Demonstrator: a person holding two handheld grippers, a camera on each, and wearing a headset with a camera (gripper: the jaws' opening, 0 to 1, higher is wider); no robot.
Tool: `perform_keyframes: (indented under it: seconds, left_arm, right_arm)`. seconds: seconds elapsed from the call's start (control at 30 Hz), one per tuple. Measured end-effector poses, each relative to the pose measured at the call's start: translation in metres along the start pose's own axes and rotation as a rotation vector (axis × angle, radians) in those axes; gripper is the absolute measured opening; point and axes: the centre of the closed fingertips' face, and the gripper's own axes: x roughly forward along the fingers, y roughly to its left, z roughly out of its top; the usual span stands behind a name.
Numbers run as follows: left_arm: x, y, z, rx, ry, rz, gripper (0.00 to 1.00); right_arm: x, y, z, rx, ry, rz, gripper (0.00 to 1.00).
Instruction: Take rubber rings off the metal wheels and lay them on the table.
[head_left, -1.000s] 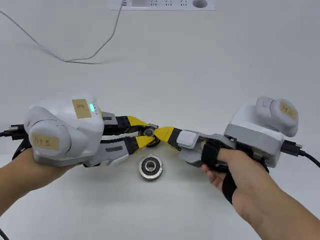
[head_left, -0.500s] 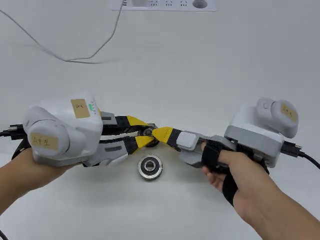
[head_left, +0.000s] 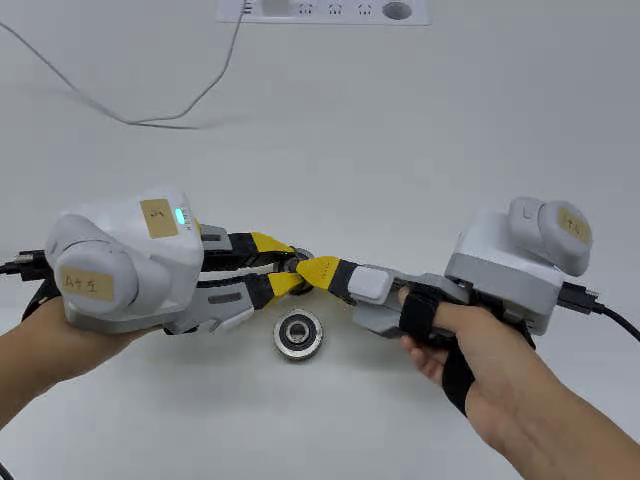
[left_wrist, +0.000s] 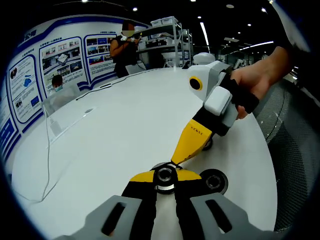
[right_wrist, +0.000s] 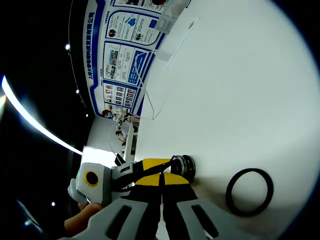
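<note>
**Ring removal: one ring down, one wheel in work, one waiting**

Done. One rubber ring (right_wrist: 249, 191) lies flat on the bench (head_left: 420, 150), free of any wheel. I count that as one ring finished.

In work. The left tool (head_left: 282, 265) is clamped on a metal wheel (left_wrist: 165, 178), which sits between its yellow tips. In the right gripper view the loose rubber ring lies at about 4 o'clock from this metal wheel, near it but apart. The right tool (head_left: 314, 269) comes in from 3 o'clock with its jaws pressed together and its yellow tips touching the wheel's rim. A thin dark strand shows at those tips in the right gripper view. It may be the edge of the ring on this wheel, but it is too small to confirm that rubber is caught between the jaws. Whether the metal wheel is clear of the bench I cannot tell. Judgement: the peel on this wheel is at its start, not complete.

Left. A second wheel (head_left: 298, 335) rests on the bench at 6 o'clock from the clamped one, just below both tools and touched by neither. Its outer band looks dark, which may be a ring in place, though I cannot be sure. If so, it remains to be stripped after the one in hand.

Surroundings. A power strip (head_left: 325, 10) sits at the 12 o'clock edge. Its cable (head_left: 150, 118) trails at 11 o'clock, well apart from the work.
</note>
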Motion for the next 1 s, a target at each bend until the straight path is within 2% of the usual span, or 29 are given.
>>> perform_keyframes:
  seconds: [0.13,0.27,0.4,0.67,0.77,1.0]
  left_arm:
    - [0.000,0.000,0.001,0.004,-0.004,0.007,0.13]
    - [0.000,-0.001,0.003,0.040,0.003,-0.001,0.13]
    - [0.000,-0.002,0.004,0.034,0.011,-0.008,0.13]
    - [0.002,0.000,0.004,0.041,0.040,-0.018,0.14]
    - [0.002,0.001,0.003,0.032,0.045,-0.023,0.14]
    - [-0.005,0.004,0.007,0.032,0.034,-0.016,0.16]
  right_arm:
    - [-0.001,-0.004,0.003,0.107,-0.032,0.017,0.00]
    - [0.000,-0.004,0.002,0.060,-0.022,-0.004,0.00]
    - [0.002,-0.005,0.004,0.046,-0.021,-0.028,0.00]
    - [0.001,-0.012,0.006,0.034,-0.027,-0.062,0.01]
    - [0.001,-0.012,0.006,0.051,-0.030,-0.062,0.01]
    - [0.002,-0.013,0.008,0.041,-0.039,-0.078,0.01]
